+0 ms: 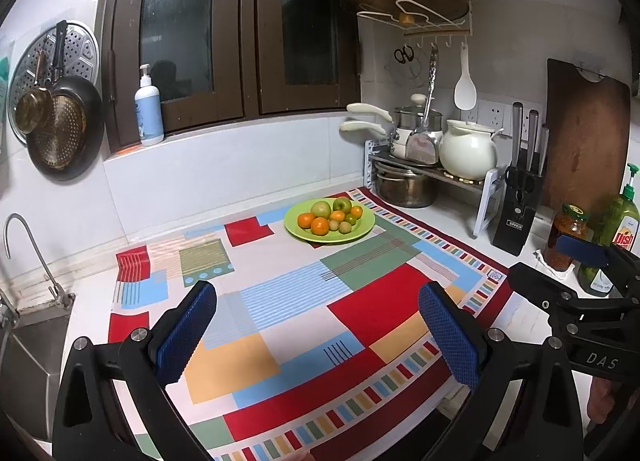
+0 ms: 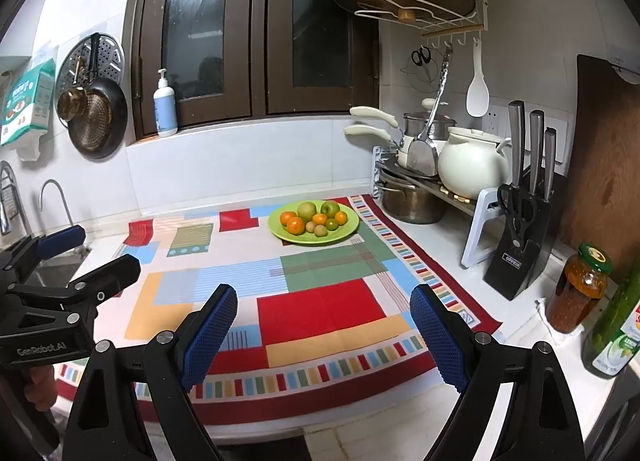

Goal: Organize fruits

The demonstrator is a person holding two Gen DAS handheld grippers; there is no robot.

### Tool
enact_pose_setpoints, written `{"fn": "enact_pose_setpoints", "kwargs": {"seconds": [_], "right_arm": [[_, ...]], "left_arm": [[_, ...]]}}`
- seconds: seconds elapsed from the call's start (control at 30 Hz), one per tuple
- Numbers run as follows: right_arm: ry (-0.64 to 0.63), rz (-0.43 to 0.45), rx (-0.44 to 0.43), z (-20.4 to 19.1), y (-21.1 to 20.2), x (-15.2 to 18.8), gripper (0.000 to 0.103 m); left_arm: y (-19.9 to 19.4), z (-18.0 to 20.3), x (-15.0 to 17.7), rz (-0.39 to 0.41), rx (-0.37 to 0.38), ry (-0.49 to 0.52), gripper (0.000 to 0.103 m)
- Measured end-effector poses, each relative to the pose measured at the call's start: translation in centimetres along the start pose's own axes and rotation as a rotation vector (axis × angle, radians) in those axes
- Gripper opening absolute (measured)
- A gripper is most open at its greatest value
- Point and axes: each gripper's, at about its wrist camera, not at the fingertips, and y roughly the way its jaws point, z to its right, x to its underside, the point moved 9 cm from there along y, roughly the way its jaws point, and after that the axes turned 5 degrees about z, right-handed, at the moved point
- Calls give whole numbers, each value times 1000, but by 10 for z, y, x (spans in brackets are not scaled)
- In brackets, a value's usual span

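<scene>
So I've got both tools hanging over the near edge of the colourful patchwork cloth (image 1: 304,325), nothing in either. Left gripper (image 1: 318,335) has its blue pads spread wide, same for the right gripper (image 2: 324,335). All the fruit sits piled in the lime-green round plate (image 2: 280,236) at the cloth's far edge, well apart from both grippers

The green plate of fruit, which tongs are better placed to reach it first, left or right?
Marginally the right tongs. Both are open and empty, hovering over the cloth's near edge, far from the green plate. In the right wrist view the plate sits almost centered; the left tongs aren't clearly worse.
</scene>
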Motion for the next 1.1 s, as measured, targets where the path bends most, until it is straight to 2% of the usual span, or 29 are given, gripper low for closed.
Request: {"fn": "enact_pose_setpoints", "kwargs": {"seconds": [1.1], "right_arm": [[7,-3,-15,8,-4,1,89]], "left_arm": [[-2,2,-1,8,7,18,103]]}}
